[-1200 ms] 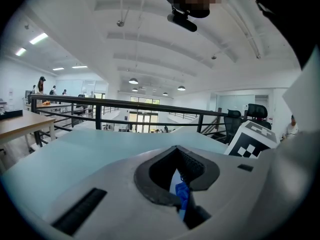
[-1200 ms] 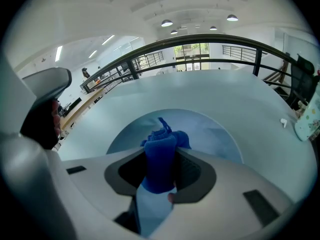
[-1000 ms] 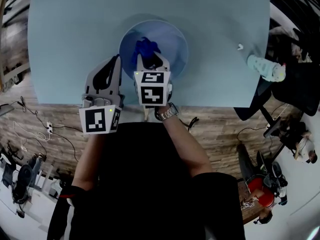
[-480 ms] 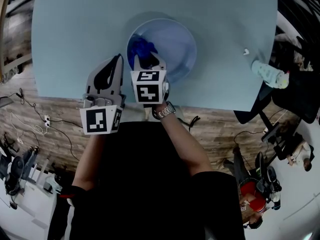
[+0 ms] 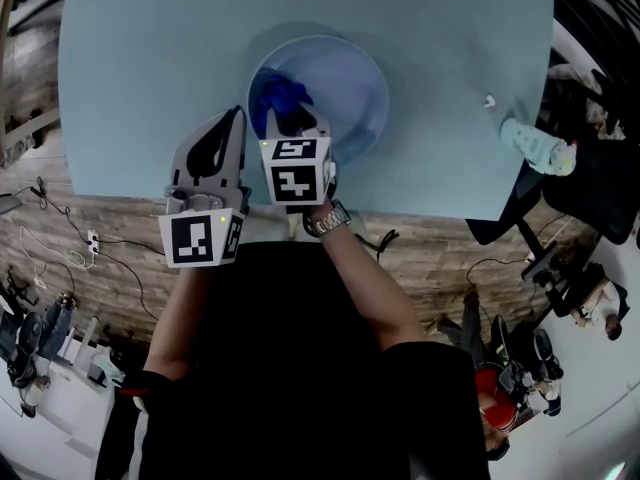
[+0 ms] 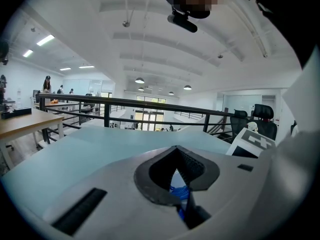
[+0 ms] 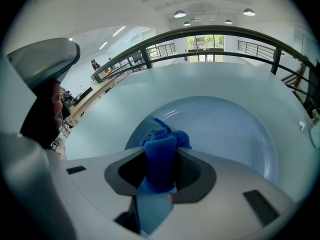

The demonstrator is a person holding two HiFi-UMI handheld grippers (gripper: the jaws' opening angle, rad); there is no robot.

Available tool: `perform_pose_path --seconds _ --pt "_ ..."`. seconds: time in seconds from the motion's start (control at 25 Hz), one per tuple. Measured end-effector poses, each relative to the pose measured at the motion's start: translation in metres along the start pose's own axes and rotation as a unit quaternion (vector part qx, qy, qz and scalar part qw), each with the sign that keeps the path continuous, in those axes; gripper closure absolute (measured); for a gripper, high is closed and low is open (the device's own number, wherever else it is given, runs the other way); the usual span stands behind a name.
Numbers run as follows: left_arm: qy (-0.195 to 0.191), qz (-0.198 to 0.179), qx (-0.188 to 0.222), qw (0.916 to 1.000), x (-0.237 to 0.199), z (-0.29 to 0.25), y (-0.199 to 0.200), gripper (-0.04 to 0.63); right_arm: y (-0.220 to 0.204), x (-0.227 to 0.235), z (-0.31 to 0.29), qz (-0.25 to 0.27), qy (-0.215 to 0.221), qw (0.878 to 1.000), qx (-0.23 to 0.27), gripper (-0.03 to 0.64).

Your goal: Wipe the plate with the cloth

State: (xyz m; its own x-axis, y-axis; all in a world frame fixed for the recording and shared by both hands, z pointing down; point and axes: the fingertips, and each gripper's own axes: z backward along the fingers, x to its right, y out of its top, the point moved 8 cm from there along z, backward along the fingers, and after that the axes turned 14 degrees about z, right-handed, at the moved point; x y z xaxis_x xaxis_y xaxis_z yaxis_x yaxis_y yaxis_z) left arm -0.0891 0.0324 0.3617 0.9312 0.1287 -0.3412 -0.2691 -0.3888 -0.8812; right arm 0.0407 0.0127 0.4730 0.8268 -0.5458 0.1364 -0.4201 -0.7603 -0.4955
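A: What sat nearest?

B: The left gripper (image 5: 230,133), at the near edge of the bench (image 5: 150,68), just left of the plate (image 5: 372,108). Its jaws were all but together with nothing in them. It had not shifted over the last second.

A: And the other one?

B: The right gripper (image 5: 292,123) was beside it, over the plate's near left rim, with its jaws clamped on the cloth (image 7: 160,156). The blue wad stood between them and poked out past the tips, over the plate's left part.

A: So what had changed?

B: The cloth. A second before, it lay nearer the plate's middle; now it was close to the left rim. The right gripper had carried it leftward, in a stroke across the surface.

A: What did that mean for the task?

B: Wiping looked under way, not finished. I judged that this pass covered only the near and left parts. The far and right parts of the plate lay bare, well apart from the cloth, and would need more strokes.

A: Any worry?

B: Nothing held the plate, so a hard push near the rim might have slid or tipped it.
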Motion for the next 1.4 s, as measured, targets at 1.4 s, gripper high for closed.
perform_pose_path --seconds 1.4 --pt "-0.065 -0.022 -0.019 0.9975 0.052 -0.033 -0.008 0.595 -0.036 0.073 0.03 -0.055 -0.05 0.997 -0.007 0.497"
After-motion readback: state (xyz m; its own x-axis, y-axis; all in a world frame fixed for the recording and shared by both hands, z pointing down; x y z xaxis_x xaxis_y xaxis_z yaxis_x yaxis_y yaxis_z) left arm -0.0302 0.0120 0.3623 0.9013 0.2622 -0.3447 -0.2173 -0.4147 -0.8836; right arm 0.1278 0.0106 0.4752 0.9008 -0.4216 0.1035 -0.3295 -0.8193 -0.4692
